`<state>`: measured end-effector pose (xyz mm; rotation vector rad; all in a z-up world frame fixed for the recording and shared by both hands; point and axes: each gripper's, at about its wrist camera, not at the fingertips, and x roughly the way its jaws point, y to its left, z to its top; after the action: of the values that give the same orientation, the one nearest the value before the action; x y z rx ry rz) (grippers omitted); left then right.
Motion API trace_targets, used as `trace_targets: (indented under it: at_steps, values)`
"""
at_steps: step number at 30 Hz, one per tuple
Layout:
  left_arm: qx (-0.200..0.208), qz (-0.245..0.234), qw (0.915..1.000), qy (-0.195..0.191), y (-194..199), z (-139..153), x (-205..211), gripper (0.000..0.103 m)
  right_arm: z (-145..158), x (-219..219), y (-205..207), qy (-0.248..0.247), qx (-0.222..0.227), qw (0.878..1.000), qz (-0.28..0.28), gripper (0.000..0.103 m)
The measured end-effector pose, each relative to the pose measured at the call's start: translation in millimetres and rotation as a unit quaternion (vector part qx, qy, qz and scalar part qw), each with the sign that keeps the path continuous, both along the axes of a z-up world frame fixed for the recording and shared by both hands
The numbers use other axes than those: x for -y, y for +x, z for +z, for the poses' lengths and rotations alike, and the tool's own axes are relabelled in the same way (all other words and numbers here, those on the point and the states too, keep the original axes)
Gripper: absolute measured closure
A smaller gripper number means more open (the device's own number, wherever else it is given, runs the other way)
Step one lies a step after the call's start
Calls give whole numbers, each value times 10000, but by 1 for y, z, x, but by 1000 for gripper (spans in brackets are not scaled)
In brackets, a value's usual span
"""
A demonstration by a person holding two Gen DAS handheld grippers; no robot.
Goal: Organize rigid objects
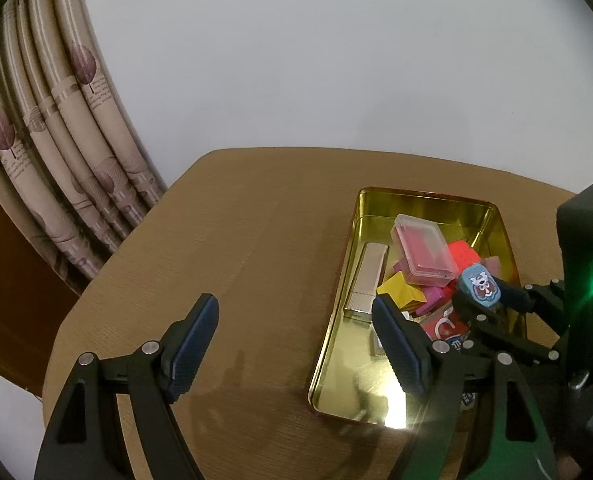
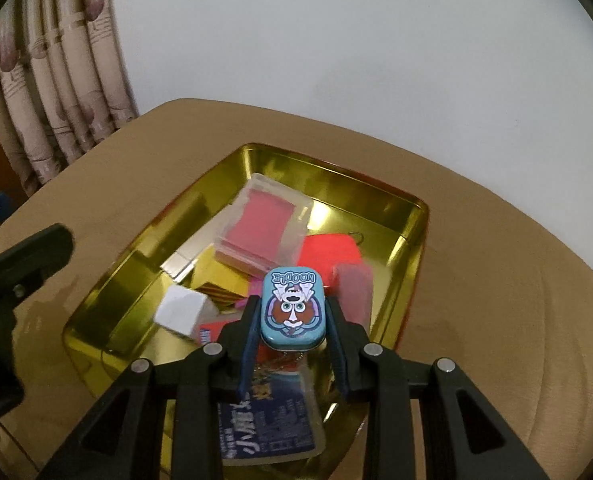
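- Placement looks like the step in hand: the right tongs (image 2: pixel 294 330) are clenched on a small blue mint tin (image 2: pixel 293 309) with a cartoon face and the word "NOODLE", held above the gold tray (image 2: pixel 412 220) that stands on the tan surface (image 2: pixel 496 280).
- Left tongs (image 1: pixel 296 344) are spread wide and grasp nothing; one finger hangs over the bare surface, the other over the tray's near left edge.
- Tray contents already gathered: a clear plastic case (image 1: pixel 424 252) with a pink insert lying on top of red, yellow and magenta blocks, plus a silver rectangular case (image 1: pixel 366 280) along the left wall.
- Next move, as I judge it: lower the mint tin into a free spot, probably the tray's bare far end, then release it; the piled blocks could tip it.
- Right wrist view alone shows the lid's print, a white cube (image 2: pixel 182 310) and a blue printed card (image 2: pixel 268 420) beneath the tongs.
- Left wrist view alone shows the tin from the side, clear of the pile.
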<state>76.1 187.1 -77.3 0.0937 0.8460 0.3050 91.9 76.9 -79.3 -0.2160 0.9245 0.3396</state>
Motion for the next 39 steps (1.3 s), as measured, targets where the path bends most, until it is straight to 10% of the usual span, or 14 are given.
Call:
trace_targets:
  at_steps: [39]
  values:
    - [-54, -148, 9999, 2, -3, -1, 9, 23, 42, 40, -56, -4, 62, 9977, -678, 34]
